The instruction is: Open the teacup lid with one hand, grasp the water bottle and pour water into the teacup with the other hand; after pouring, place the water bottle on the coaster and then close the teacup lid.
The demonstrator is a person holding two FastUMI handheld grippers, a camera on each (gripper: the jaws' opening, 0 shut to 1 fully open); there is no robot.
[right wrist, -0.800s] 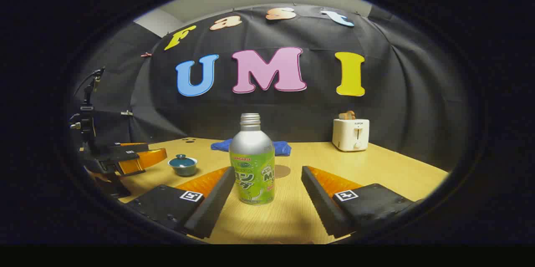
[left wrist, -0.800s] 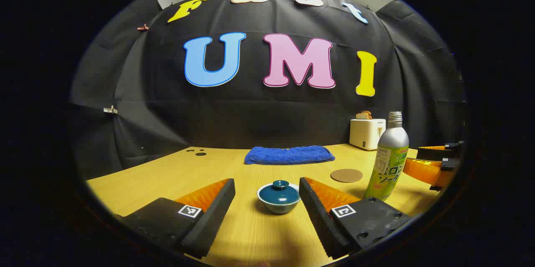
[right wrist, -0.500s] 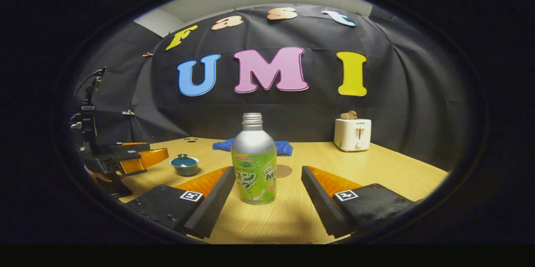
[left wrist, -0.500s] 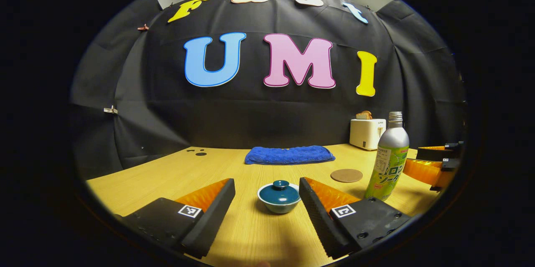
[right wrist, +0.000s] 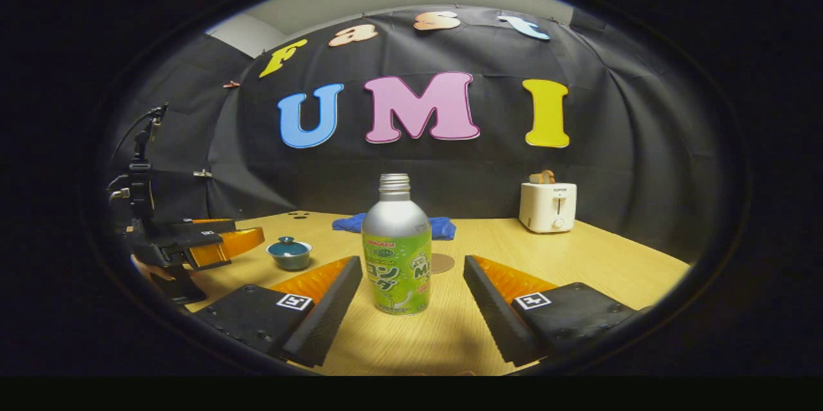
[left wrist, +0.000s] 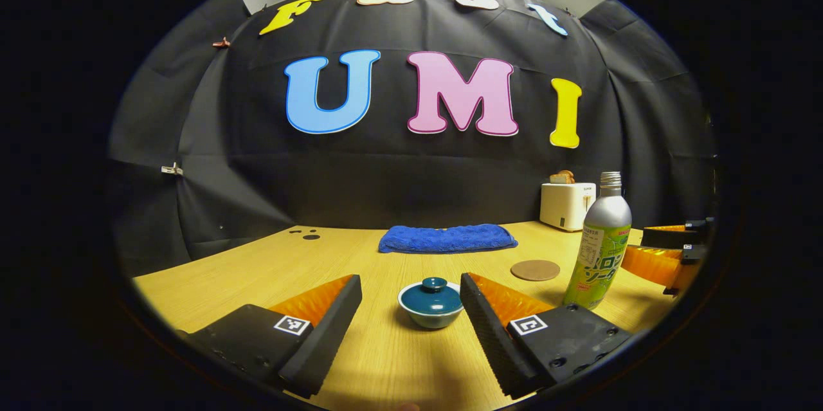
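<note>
- My left gripper [left wrist: 411, 308], fingers apart, faces the teacup [left wrist: 431, 303] straight ahead, untouched, lid [left wrist: 432, 294] on.
- My right gripper [right wrist: 411, 298], also spread, brackets the water bottle [right wrist: 397, 250]: upright, uncapped, nearer its left finger, unclamped.
- Teacup: squat, knobbed lid, mid-table [left wrist: 257, 269]. The coaster [left wrist: 535, 269] lies beyond, toward the far edge.
</note>
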